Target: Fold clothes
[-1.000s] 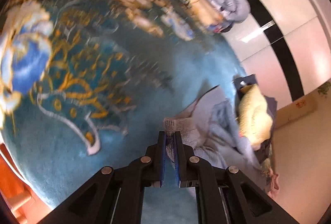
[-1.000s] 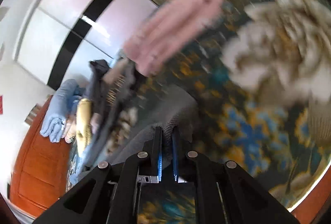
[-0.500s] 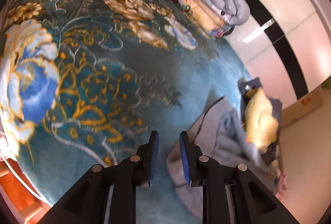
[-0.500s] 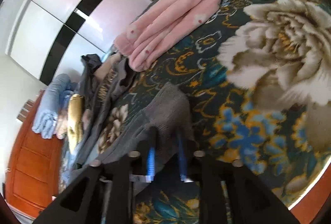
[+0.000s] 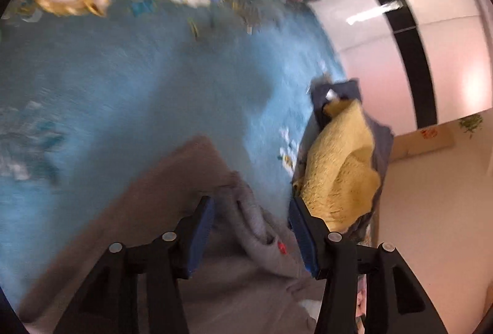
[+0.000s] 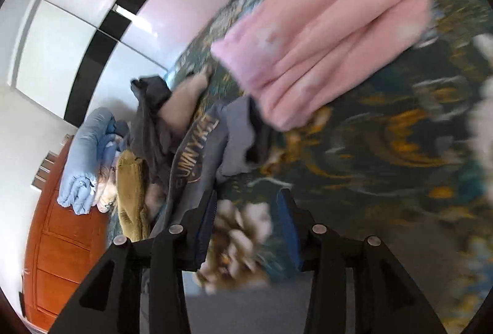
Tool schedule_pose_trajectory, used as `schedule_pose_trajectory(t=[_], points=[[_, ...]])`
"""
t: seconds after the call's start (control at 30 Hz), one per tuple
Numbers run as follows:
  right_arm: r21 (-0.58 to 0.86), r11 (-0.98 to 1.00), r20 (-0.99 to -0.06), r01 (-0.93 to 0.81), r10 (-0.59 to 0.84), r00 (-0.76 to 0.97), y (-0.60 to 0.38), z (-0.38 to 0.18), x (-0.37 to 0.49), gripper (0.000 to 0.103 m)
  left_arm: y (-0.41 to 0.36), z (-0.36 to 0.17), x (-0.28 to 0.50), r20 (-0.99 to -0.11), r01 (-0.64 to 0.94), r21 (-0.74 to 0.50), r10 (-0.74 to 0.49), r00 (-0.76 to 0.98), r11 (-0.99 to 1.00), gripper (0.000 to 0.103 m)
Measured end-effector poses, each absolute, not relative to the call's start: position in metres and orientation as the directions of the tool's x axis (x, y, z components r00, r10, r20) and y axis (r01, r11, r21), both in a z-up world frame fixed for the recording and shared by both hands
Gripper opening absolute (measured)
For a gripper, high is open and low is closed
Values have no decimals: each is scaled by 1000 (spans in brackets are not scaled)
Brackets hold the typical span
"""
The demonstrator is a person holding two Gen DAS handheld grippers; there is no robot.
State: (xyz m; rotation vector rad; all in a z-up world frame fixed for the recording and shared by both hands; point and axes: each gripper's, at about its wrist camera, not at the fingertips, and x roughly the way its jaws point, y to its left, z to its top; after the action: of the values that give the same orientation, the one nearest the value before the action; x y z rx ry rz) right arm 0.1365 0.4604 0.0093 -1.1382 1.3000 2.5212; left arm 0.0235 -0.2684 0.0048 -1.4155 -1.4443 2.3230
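- Left wrist view: the left gripper [image 5: 251,218] has just been opening, and its blue-padded jaws stand apart above a grey garment [image 5: 172,229], pressing on nothing. The garment lies flat on the teal floral bedspread [image 5: 129,81] (much of it blurred). A yellow fuzzy garment [image 5: 339,170] sits to the right on dark cloth at the bed's edge.
- Right wrist view: the right gripper [image 6: 246,221] has also just been opening; its jaws are parted with nothing between them, over a pale flower in the bedspread's pattern. A folded pink garment [image 6: 323,47] lies beyond, beside a dark lettered top [image 6: 197,158] in a heap of clothes.
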Motion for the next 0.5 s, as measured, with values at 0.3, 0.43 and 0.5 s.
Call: schedule_pose_trajectory(t=[0.3, 0.43, 0.5], points=[[729, -469, -651, -499, -247, -718, 465, -41, 79, 46, -253, -22, 2, -696, 476, -716, 467, -546, -510, 59], [714, -488, -655, -503, -211, -725, 467, -34, 71, 14, -255, -23, 0, -693, 503, -721, 474, -544, -476, 57], [681, -546, -668, -487, -191, -720, 465, -22, 69, 10, -260, -27, 0, -693, 536, -720, 476, -541, -440, 46]])
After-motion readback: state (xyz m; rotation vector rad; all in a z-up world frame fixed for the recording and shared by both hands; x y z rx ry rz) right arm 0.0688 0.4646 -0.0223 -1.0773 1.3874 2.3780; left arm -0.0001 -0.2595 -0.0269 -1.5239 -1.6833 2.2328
